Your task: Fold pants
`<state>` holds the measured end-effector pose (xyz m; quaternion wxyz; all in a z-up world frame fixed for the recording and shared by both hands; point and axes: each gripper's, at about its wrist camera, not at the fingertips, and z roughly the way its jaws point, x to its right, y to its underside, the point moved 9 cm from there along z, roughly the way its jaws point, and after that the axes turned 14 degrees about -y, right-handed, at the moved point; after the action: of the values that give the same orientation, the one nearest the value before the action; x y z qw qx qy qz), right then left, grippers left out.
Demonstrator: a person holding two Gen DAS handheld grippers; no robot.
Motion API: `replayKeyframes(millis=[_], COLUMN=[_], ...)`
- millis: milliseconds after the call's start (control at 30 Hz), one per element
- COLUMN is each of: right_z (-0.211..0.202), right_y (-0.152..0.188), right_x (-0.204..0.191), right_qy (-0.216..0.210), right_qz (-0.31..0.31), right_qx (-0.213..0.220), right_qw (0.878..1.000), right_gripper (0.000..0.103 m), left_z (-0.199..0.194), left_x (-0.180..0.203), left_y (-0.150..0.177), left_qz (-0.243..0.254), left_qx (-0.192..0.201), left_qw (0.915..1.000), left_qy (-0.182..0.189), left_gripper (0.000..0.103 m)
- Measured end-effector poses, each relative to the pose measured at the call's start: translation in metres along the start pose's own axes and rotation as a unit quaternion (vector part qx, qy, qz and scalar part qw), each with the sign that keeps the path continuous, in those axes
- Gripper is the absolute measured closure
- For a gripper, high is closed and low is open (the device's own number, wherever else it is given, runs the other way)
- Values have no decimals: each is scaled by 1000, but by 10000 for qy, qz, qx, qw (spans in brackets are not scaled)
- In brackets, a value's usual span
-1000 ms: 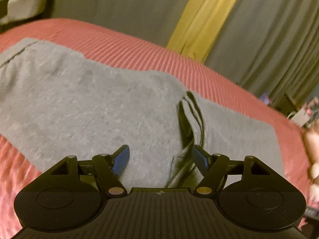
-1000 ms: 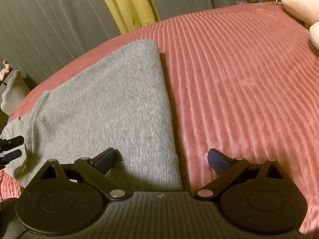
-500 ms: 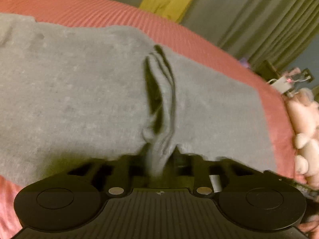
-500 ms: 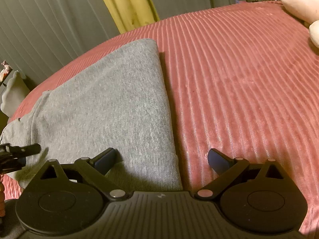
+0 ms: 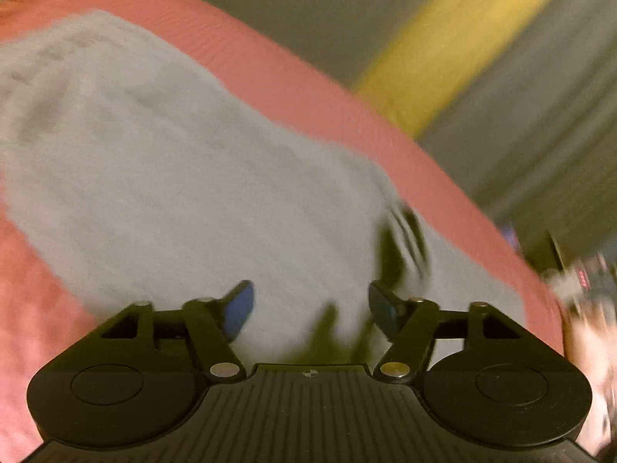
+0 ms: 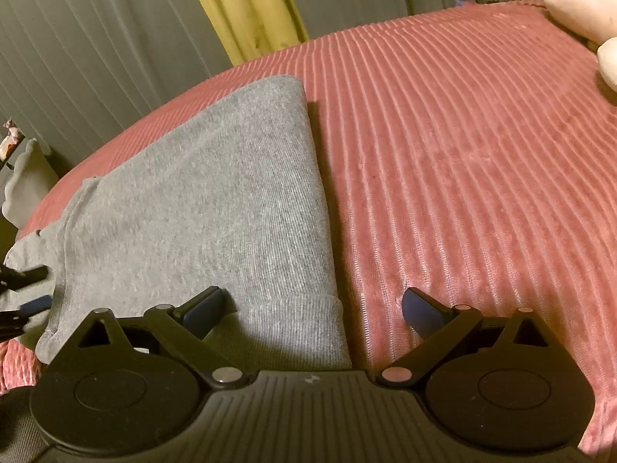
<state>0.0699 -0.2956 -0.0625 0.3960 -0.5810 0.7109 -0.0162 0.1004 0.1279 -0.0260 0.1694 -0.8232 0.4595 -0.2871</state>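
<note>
Left wrist view, heavily motion-blurred: grey pants (image 5: 185, 177) lie spread flat on a pink ribbed bedspread (image 5: 316, 92), filling most of the frame, with a dark bunched crease (image 5: 405, 239) in the fabric up and right of the fingers. Left gripper (image 5: 310, 308) hangs over the cloth, jaws spread and opening, blue pads apart with only flat fabric seen past the gap, nothing pinched. Grey curtain with a yellow strip (image 5: 455, 46) behind the bed; blurred clutter at the right edge, can't tell what. Right wrist view, sharp: pants (image 6: 216, 208) folded lengthwise, lying on the left half of the bedspread (image 6: 462, 162), the folded edge running from the far end down to the ribbed cuff (image 6: 304, 332), which sits between the fingers toward the left one. Right gripper (image 6: 312, 308) jaws wide, left pad over the grey cloth, right pad over bare bedspread, nothing gripped. The left gripper's tips (image 6: 27, 293) show at the left edge next to the pants' waist end. Pale plush toy (image 6: 582, 4) top right on the bed
</note>
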Motion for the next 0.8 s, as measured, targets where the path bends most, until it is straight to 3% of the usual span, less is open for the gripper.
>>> replayKeyframes(millis=[167,267,400,467,567,667,800], right_z=[1,2,3,4,4,5,5], right_y=[0,0,0,0,0,0,0], right_x=[0,0,0,0,0,0,0], right_qy=[1,25,57,68,85,106,113], right_qz=[21,11,-6,-13,-11,-25,-23], right_qx=[-3,-3,0,-4,-7,-2,4], right_qw=[10000,10000,10000,10000,10000,9999,9999], right_gripper=[4,4,4,4,4,4,4], left_z=[-14,-11,-16,-20,-25,-15,5], left_x=[-84,-134,-169,-177,-189,-204,-213], left_y=[-44,-56,-66,-70,-75,-76,-77], left_qz=[-1264,-2021,-2723,-2878,-2746,-2769,-3268], left_qx=[282,299,342,498,639,520,321], left_qw=[9915,9789,9612,9562,9594,9591,9441], left_qy=[-103,-77,275,182,-17,-289,290], left_gripper=[29,31,35,31,23,23,23])
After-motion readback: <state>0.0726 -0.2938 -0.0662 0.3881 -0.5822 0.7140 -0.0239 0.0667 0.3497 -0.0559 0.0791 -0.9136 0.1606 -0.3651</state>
